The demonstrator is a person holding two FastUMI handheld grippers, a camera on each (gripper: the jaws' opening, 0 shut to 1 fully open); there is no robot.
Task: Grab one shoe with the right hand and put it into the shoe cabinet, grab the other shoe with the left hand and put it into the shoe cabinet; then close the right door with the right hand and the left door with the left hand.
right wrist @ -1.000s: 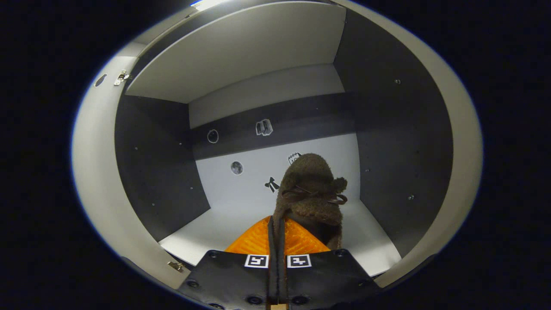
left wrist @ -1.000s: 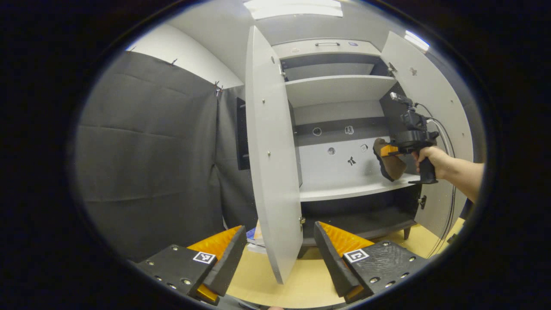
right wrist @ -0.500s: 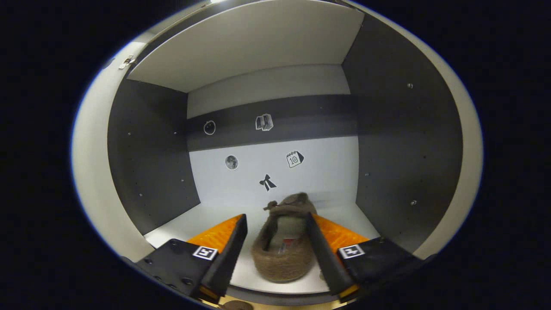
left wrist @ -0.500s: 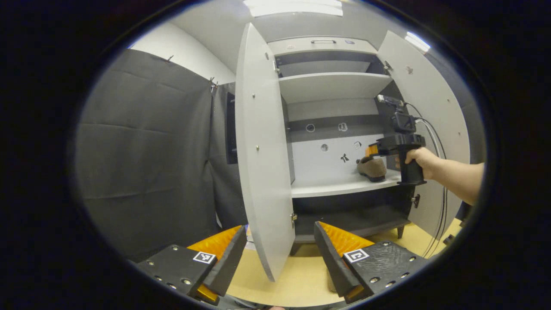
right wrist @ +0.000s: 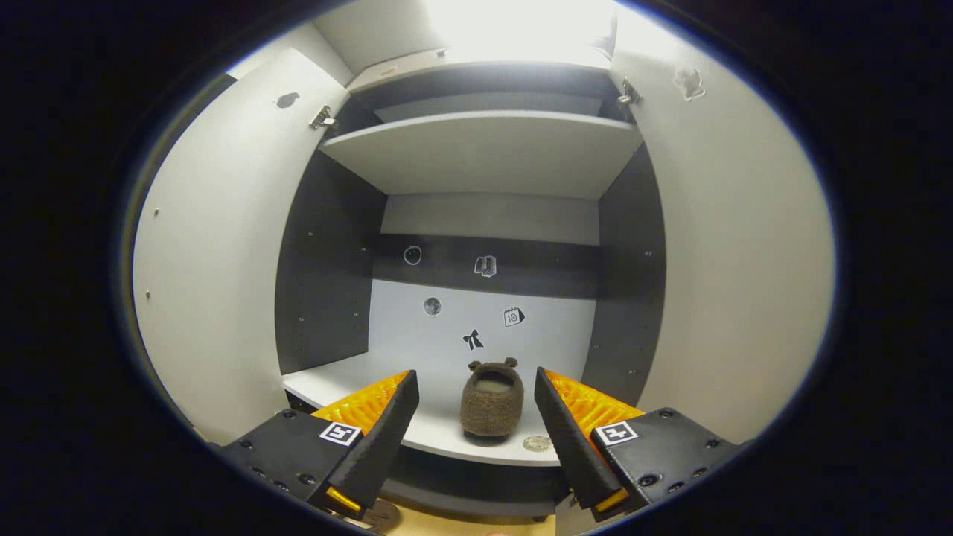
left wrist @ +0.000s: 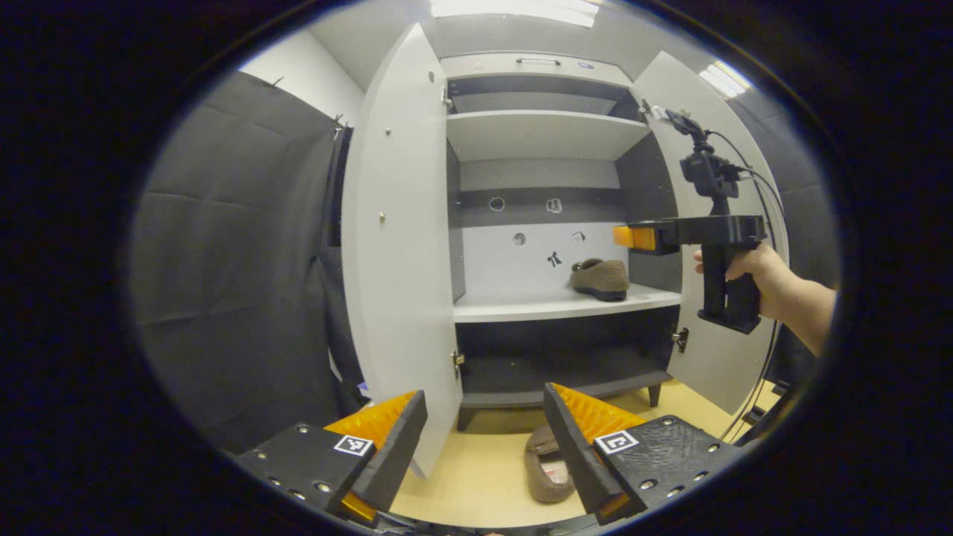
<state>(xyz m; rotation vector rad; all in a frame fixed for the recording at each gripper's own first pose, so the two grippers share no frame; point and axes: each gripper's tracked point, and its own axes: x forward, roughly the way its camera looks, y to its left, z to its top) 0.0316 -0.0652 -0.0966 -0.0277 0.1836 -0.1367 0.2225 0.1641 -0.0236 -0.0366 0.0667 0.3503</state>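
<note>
One brown fuzzy shoe (left wrist: 600, 278) (right wrist: 491, 398) rests on the middle shelf (left wrist: 514, 306) (right wrist: 394, 372) of the open shoe cabinet, toward its right side. The other brown shoe (left wrist: 545, 467) lies on the yellow floor below the cabinet, just left of my left gripper's right finger. My left gripper (left wrist: 485, 432) is open and low, in front of the left door (left wrist: 394, 246). My right gripper (right wrist: 472, 413) is open and empty, pulled back from the shelf with the shoe beyond its fingers. It appears in the left gripper view (left wrist: 631, 237), held by a hand (left wrist: 752, 269) in front of the right door (left wrist: 718, 350).
Both cabinet doors stand wide open; the left door's lower edge hangs close between my left gripper's fingers. A dark lower compartment (left wrist: 566, 357) sits under the shelf, an upper shelf (left wrist: 543, 130) above. Black cloth wall (left wrist: 231, 260) on the left. A cable (left wrist: 767, 246) trails from the right gripper.
The right gripper opened, left the shoe on the middle shelf and drew back out of the cabinet. The left gripper's view swung down and back, bringing the floor shoe into sight.
</note>
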